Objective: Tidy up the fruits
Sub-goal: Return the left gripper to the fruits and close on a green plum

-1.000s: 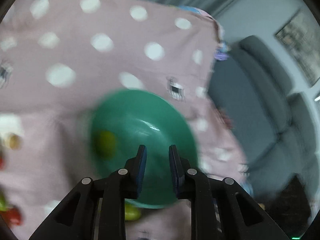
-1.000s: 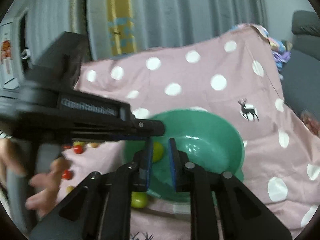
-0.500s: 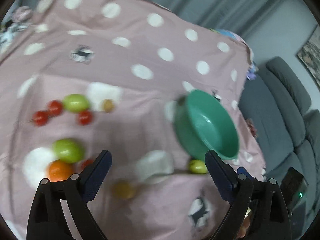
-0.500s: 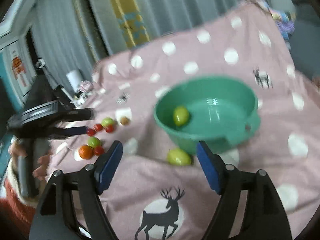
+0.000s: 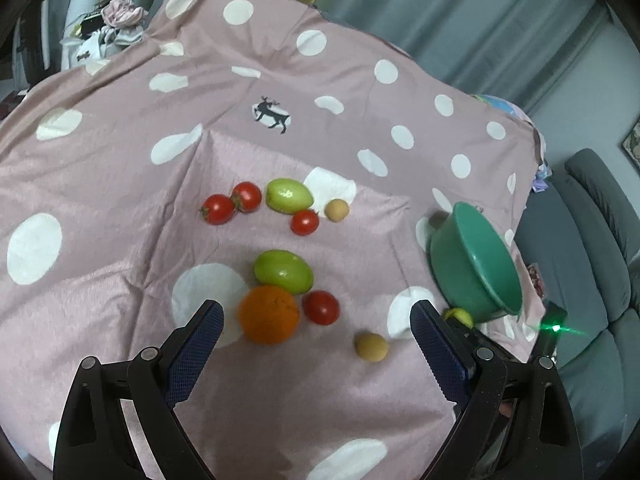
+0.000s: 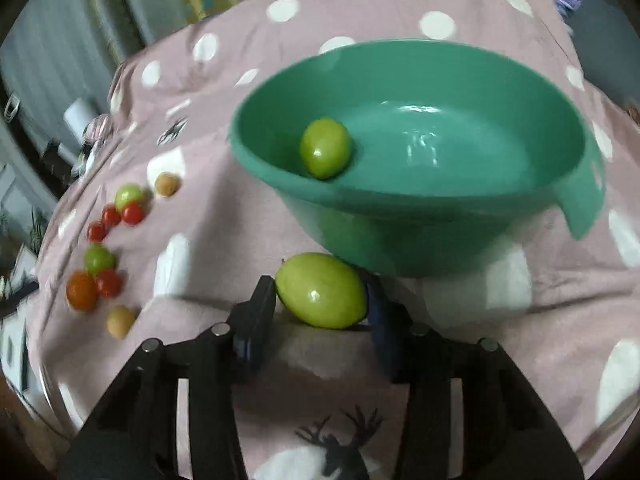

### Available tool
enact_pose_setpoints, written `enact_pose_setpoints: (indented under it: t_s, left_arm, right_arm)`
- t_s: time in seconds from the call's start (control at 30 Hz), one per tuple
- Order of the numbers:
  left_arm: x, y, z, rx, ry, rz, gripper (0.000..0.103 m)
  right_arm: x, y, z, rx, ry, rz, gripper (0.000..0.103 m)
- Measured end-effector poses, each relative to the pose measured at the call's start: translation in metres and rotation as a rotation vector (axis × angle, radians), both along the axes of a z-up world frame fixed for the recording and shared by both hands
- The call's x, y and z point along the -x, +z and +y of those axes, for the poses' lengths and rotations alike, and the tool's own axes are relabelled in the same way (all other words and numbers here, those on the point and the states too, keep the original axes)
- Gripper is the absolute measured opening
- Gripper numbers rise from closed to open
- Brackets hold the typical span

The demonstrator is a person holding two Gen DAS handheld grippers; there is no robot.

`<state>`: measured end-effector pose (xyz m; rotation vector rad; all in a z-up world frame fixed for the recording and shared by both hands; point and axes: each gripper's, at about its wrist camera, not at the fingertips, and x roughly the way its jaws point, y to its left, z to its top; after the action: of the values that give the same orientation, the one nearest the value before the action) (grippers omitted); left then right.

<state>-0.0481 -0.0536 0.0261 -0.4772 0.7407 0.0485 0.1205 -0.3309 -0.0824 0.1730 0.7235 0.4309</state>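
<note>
Beside bowl (image 6: 400,216): right tongs (image 6: 322,300) flank green fruit (image 6: 321,290), contact unclear | left tongs (image 5: 316,342) spread wide

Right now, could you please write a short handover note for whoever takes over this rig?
Right claw: fingers either side of the green fruit lying by the green bowl; contact unclear.
Left claw: open, empty, above the orange.
Done: one green fruit in the bowl.
Left on the pink cloth: orange, two green fruits, four red tomatoes, two small tan fruits, plus the one between the right claw's fingers.
</note>
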Motion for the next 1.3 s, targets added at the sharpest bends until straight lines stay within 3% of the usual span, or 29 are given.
enact_pose_setpoints:
  t_s: [0.13, 0.3, 0.43, 0.53, 0.6, 0.7, 0.77, 0.83, 1.13, 1.23, 1.3]
  left_arm:
    - [0.004, 0.001, 0.006, 0.02, 0.013, -0.005, 0.094]
    - [0.015, 0.002, 0.017, 0.053, 0.036, 0.032, 0.094]
    - [0.015, -0.012, 0.028, 0.135, 0.019, 0.093, 0.094]
    - [0.014, -0.014, 0.025, 0.131, -0.01, 0.111, 0.094]
    - [0.011, -0.018, 0.022, 0.147, -0.037, 0.129, 0.094]
    - [0.004, -0.033, 0.024, 0.24, -0.078, 0.182, 0.094]
    - [0.002, -0.036, 0.023, 0.249, -0.09, 0.196, 0.094]
    - [0.002, -0.038, 0.021, 0.236, -0.086, 0.193, 0.094]
    - [-0.006, -0.048, 0.014, 0.266, -0.124, 0.199, 0.094]
    - [-0.012, -0.053, 0.01, 0.248, -0.119, 0.214, 0.093]
    - [-0.012, -0.054, 0.011, 0.276, -0.112, 0.193, 0.091]
  right_arm:
    - [0.023, 0.019, 0.011, -0.049, 0.089, -0.098, 0.045]
    - [0.074, 0.05, 0.063, -0.067, 0.371, -0.26, 0.046]
    - [0.089, 0.035, 0.134, 0.015, 0.538, -0.205, 0.046]
    - [0.099, 0.025, 0.173, 0.074, 0.625, -0.177, 0.046]
    - [0.105, 0.02, 0.19, 0.156, 0.644, -0.186, 0.047]
    - [0.105, 0.021, 0.195, 0.157, 0.649, -0.179, 0.049]
    - [0.101, 0.026, 0.189, 0.101, 0.642, -0.161, 0.073]
    - [0.098, 0.03, 0.18, 0.06, 0.636, -0.149, 0.083]
    - [0.097, 0.015, 0.17, 0.069, 0.626, -0.123, 0.08]
    - [0.098, 0.011, 0.173, 0.094, 0.624, -0.13, 0.07]
    - [0.1, 0.011, 0.175, 0.083, 0.635, -0.131, 0.062]
